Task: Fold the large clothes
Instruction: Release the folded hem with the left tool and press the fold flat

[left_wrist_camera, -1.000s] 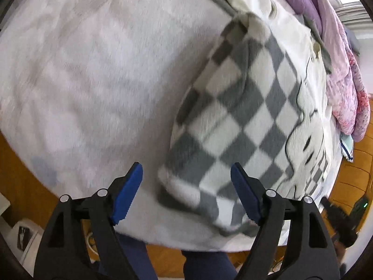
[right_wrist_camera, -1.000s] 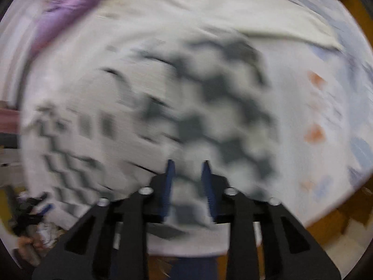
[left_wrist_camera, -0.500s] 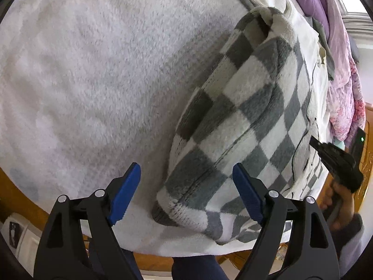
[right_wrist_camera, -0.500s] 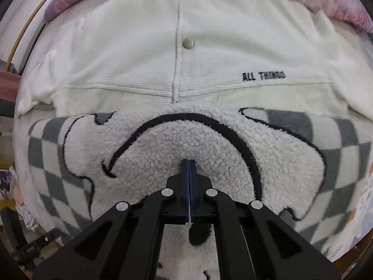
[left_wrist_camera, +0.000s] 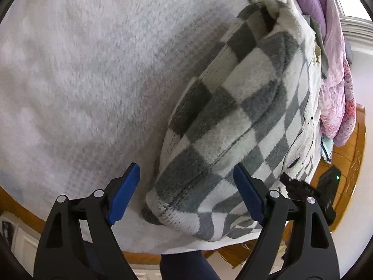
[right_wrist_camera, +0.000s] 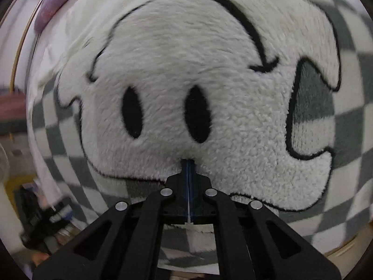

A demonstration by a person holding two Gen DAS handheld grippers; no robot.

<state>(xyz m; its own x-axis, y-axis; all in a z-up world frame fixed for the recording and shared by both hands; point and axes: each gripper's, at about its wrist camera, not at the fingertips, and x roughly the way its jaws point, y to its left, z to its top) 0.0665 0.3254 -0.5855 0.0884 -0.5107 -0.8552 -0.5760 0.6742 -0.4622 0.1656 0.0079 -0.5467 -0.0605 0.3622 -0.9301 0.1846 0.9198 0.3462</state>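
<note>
Left gripper point(left_wrist_camera: 186, 193): jaws stand wide apart, the 2 blue pads point(left_wrist_camera: 123, 196) clear of the cloth; nothing is held. It points down over the near end of the sleeve.
Sleeve point(left_wrist_camera: 233, 121): grey-and-white checked fleece, lying along the left side of the jacket, its ribbed cuff end between the open jaws but not touched by them.
Right gripper point(right_wrist_camera: 188, 163): jaws fully closed, pads pressed flat together with no cloth seen between them; the tips sit at the lower edge of the face patch, and I cannot tell whether they touch it.
Jacket point(right_wrist_camera: 349, 126): spread flat on the blanket, checked body with a cream upper part.
Face patch point(right_wrist_camera: 191, 74): fluffy white with black outline and 2 black oval eyes, on the jacket front.
Blanket point(left_wrist_camera: 93, 70): pale fleece under the jacket.
Pink and purple cloths point(left_wrist_camera: 335, 70): piled beyond the jacket, at the far edge.
</note>
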